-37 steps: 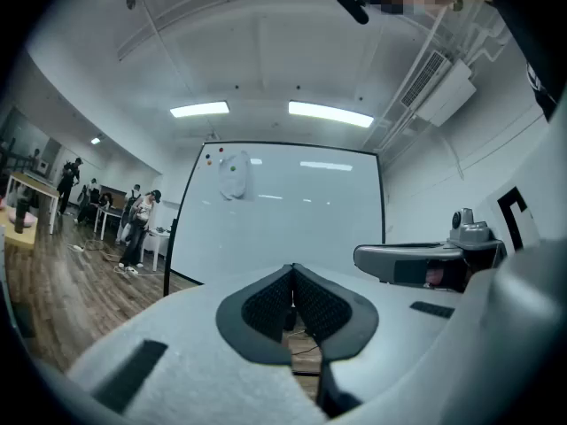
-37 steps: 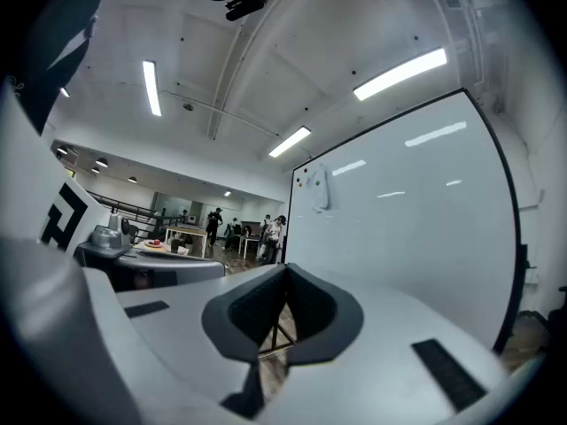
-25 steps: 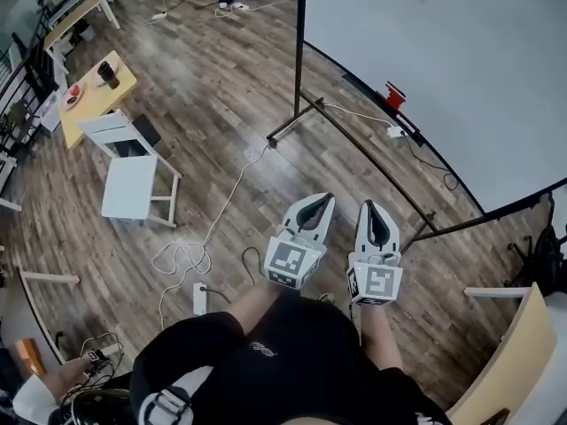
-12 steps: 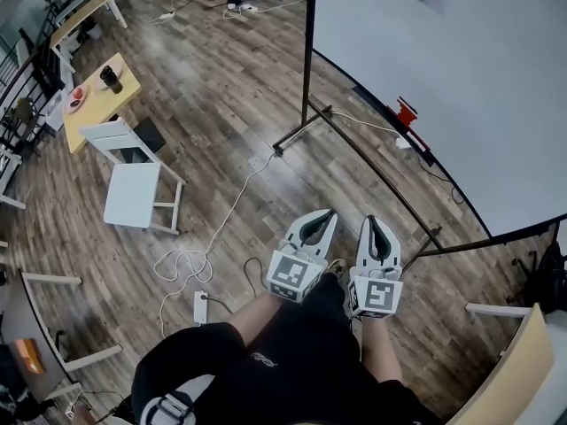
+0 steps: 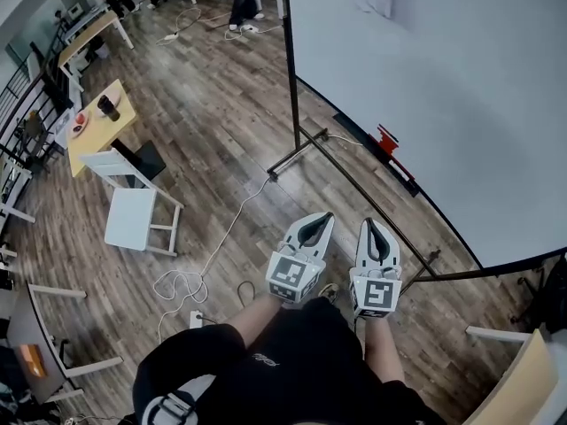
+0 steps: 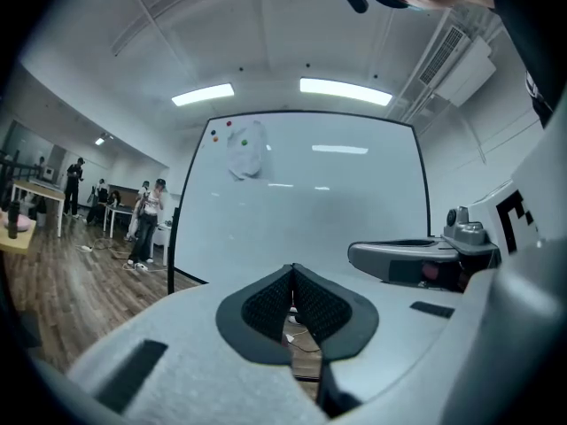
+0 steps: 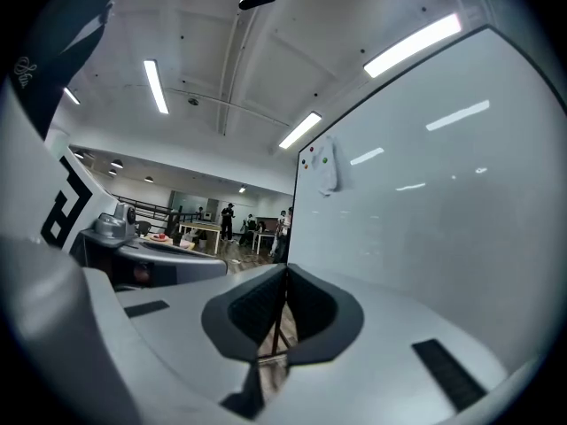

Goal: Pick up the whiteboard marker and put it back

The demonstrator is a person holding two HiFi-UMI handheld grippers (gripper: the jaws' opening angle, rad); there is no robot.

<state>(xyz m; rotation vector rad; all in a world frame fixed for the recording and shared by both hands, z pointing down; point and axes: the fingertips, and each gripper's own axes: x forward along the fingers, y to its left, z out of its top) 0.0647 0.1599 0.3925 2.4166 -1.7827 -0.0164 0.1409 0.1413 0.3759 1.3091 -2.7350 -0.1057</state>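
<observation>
- The whiteboard marker cannot be picked out in any view. My guess is that it lies on the narrow dark ledge [image 5: 406,175] under the large glossy white whiteboard [image 5: 461,78]. A small bright red blocky object [image 5: 387,139] sits there, too small to tell whether it is a marker, a clip or an eraser.
- That ledge lies ahead and to the right of both tongs, well apart from them. It runs slantwise along the board's lower edge, so a marker resting there would probably lie with its long axis along that line.
- The right tongs [image 5: 372,226] are slightly nearer the ledge. The left tongs [image 5: 319,222] are just beside them, and both point forward at the board. I judge that the reach falls to the right hand.
- The left tongs are clenched on nothing. In the left gripper view the dark ribbed pads [image 6: 267,308] meet at the tip, and only floor shows through the slot behind them.
- The right tongs are likewise clenched and empty. Their textured pads [image 7: 257,312] touch at the tip, with nothing between.
- Both tongs have smooth pale grey plastic shells with rounded beaks, and each carries a cube with black-and-white square markers.
- The board hangs in a thin black metal frame [image 5: 291,69] whose bars splay out on the brown wood-plank floor [image 5: 204,104]. The floor is matte and streaked, and a loose white cable [image 5: 232,215] winds across it.
</observation>
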